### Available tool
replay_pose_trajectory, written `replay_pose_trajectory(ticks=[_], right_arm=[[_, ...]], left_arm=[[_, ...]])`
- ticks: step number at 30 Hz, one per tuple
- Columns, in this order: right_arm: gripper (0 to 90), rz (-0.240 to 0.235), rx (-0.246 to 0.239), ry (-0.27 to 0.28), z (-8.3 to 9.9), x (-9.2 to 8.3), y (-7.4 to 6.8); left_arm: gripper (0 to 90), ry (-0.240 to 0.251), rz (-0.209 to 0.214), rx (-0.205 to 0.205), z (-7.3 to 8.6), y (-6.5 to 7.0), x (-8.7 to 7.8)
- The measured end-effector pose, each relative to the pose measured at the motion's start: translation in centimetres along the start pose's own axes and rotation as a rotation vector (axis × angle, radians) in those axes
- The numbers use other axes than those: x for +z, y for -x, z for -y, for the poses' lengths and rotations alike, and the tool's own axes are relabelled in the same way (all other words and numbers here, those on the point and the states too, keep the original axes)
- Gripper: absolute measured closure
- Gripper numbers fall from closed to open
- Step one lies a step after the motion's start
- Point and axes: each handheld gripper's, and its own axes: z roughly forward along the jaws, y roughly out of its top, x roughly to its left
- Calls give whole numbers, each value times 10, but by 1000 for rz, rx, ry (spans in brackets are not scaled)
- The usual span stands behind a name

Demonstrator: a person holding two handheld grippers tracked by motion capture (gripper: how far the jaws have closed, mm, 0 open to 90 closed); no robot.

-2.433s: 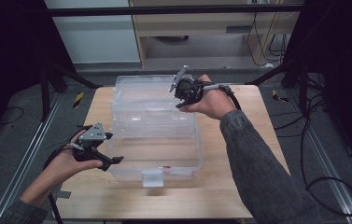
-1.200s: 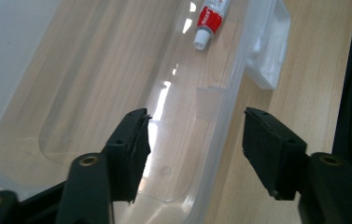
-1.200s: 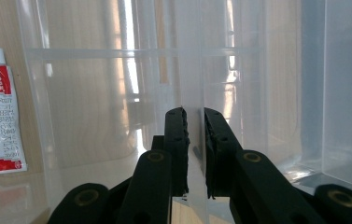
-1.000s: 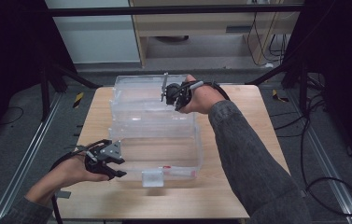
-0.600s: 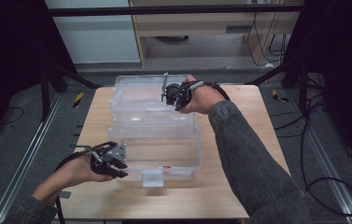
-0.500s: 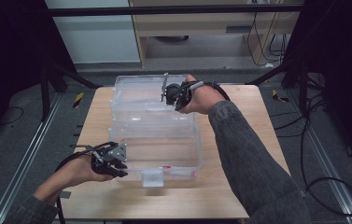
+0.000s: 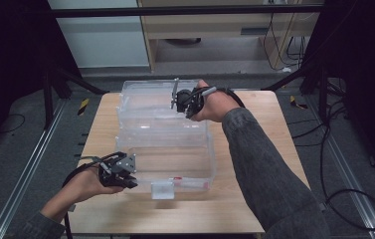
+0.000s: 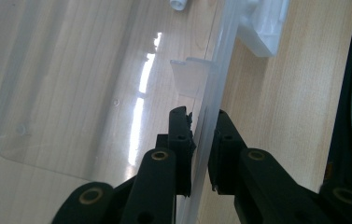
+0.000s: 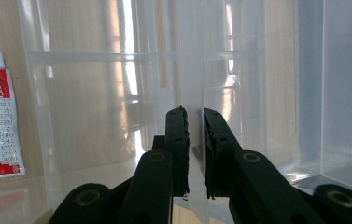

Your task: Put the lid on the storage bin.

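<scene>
On the wooden table (image 7: 254, 204), seen from the high view, a clear plastic box (image 7: 167, 134) is sitting between 2 hands. Up close, the left gripper (image 8: 200, 140) is pinching the box's thin wall. Over in the right gripper view, the right gripper (image 9: 194, 135) is squeezing another clear wall, and a red and white tube (image 9: 0, 119) is lying inside.
</scene>
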Motion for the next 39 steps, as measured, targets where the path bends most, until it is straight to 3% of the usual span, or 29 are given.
replay_pose_trajectory(ticks=[11, 18, 25, 36, 39], right_arm=[[852, -13, -11, 9, -3, -6, -6], [859, -7, -24, 6, -7, -14, -15], [861, 9, -41, 12, -8, -24, -30], [857, 43, -73, 43, -4, -39, -67], [855, 47, -77, 50, -3, -39, -70]], left_arm=[[802, 39, -48, -38, 3, 4, 0], [795, 31, -75, -50, 4, 6, 1], [789, 45, -78, -61, 5, 7, 2], [783, 53, -85, -69, 6, 7, 3], [780, 53, -85, -72, 6, 7, 3]])
